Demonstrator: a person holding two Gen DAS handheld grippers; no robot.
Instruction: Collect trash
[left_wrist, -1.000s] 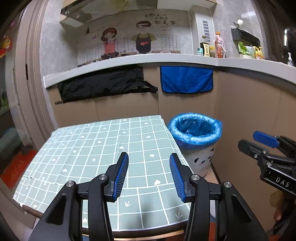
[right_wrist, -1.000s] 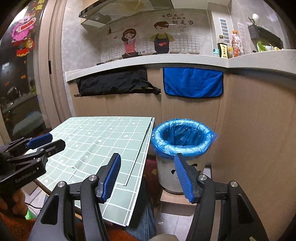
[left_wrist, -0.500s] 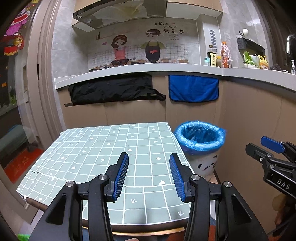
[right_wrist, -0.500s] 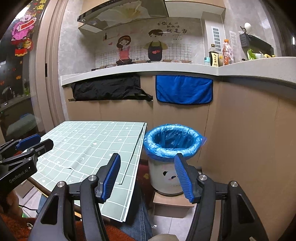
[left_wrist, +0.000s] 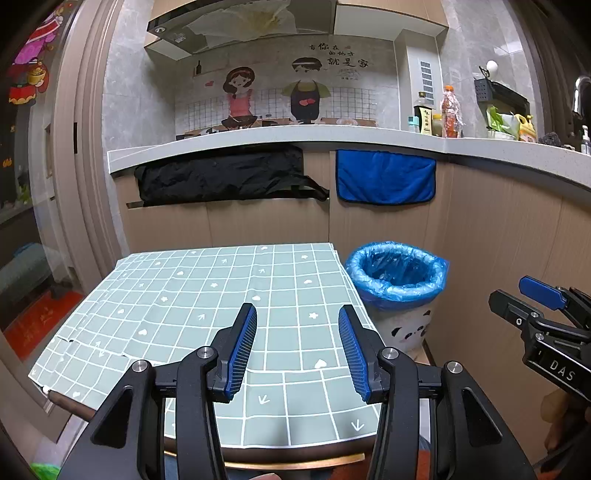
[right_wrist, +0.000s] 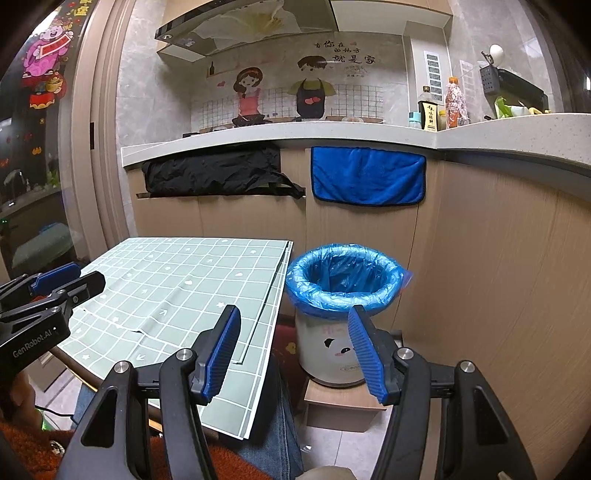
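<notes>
A white panda-print bin with a blue liner (left_wrist: 397, 280) stands to the right of a small table covered by a green checked cloth (left_wrist: 207, 295); it also shows in the right wrist view (right_wrist: 341, 295). My left gripper (left_wrist: 297, 317) is open and empty above the table's near edge. My right gripper (right_wrist: 293, 317) is open and empty, held near the bin, a little in front of it. The right gripper also shows at the right edge of the left wrist view (left_wrist: 532, 306). I see no loose trash on the cloth.
The bin sits on a low cardboard box (right_wrist: 340, 406). A kitchen counter (left_wrist: 332, 136) runs behind, with a black cloth (left_wrist: 225, 177) and a blue towel (left_wrist: 384, 181) hanging from it. A beige cabinet wall (right_wrist: 498, 277) stands right of the bin. A person's legs (right_wrist: 277, 424) are below.
Both grippers have tilted up and drawn back slightly, so the table and bin sit lower and farther in view. Both stay open and empty.
</notes>
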